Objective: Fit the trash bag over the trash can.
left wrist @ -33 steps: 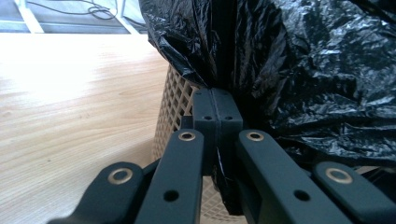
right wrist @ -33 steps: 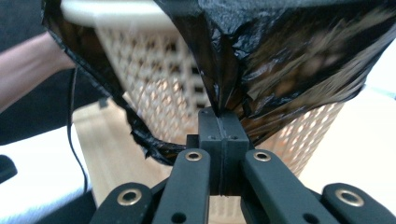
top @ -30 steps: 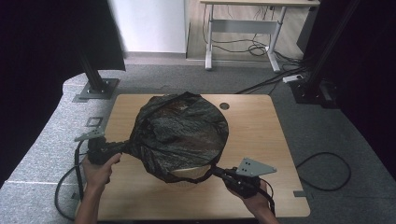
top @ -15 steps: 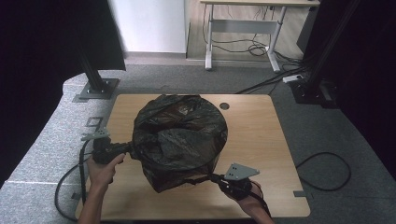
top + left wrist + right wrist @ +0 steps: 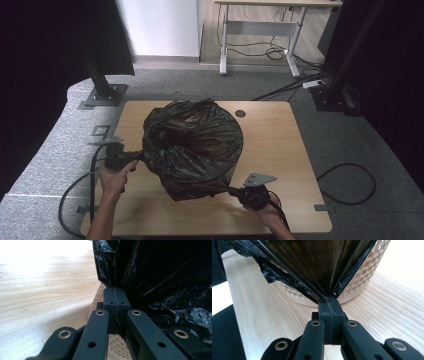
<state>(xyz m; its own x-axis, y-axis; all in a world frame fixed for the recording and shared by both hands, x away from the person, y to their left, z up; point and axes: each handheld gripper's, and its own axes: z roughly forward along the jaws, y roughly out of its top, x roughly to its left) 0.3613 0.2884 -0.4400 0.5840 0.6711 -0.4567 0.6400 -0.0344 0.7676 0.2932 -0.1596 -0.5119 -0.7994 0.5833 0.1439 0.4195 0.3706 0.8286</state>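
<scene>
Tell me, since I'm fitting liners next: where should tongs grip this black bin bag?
Grip the black bin bag by its loose rim, from opposite sides, low and level with the table. The film gathers into thin folds there, while the lattice basket stretches the middle taut.

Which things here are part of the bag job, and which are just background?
In the job:
- black bin bag
- lattice basket under it
- left tongs, shut on the bag
- right tongs, shut on the bag

Just about:
- wooden table
- desk frame
- floor cables

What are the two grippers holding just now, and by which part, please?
Both hold the black bin bag by its edge: the left gripper pinches a gathered fold at one side, the right gripper another fold, beside the lattice basket.
</scene>
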